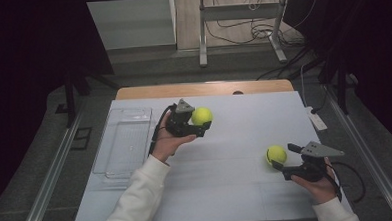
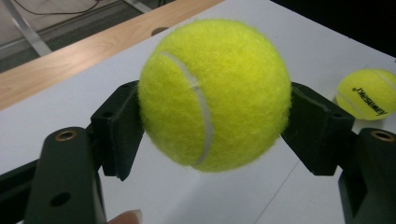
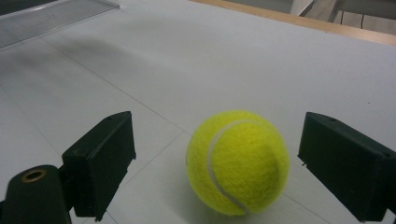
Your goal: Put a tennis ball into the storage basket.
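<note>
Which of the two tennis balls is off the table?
The ball in the left gripper, clamped between its jaws; the other ball rests on the table between the right gripper's open jaws.

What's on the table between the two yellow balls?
Nothing: in the high view, bare white table separates the ball held in the left gripper from the ball on the table.

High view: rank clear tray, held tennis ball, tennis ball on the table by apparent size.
1. clear tray, largest by far.
2-3. held tennis ball and tennis ball on the table look about alike; the held one is off the table, so no ranking.
</note>
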The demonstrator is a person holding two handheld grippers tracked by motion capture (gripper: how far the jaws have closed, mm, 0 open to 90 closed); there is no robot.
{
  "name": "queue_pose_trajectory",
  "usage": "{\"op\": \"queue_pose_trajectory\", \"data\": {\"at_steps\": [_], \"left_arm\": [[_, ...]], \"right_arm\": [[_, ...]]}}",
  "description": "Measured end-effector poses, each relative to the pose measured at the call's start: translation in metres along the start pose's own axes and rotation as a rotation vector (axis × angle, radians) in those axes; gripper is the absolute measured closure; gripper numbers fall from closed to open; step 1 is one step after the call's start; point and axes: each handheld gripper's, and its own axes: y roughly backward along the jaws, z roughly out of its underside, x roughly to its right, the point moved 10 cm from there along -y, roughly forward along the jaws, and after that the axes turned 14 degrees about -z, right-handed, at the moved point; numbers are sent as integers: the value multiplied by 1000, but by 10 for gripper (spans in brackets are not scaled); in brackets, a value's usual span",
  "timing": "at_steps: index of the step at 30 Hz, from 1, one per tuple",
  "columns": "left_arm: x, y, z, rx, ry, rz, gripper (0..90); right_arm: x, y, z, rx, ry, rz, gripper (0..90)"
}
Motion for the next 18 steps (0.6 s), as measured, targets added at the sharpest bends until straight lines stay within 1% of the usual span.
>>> {"op": "queue_pose_trajectory", "data": {"at_steps": [7, 11, 14, 18], "left_arm": [[-6, 8, -4, 17, 15, -16, 272], [-12, 11, -5, 21, 25, -26, 272], [-18, 14, -5, 23, 31, -51, 272], [-23, 19, -7, 33, 43, -55, 272]], "right_arm": [[0, 0, 0, 0, 0, 2, 113], [0, 0, 0, -3, -1, 3, 113], [1, 0, 0, -1, -4, 7, 114], [0, 0, 0, -2, -4, 8, 113]]}}
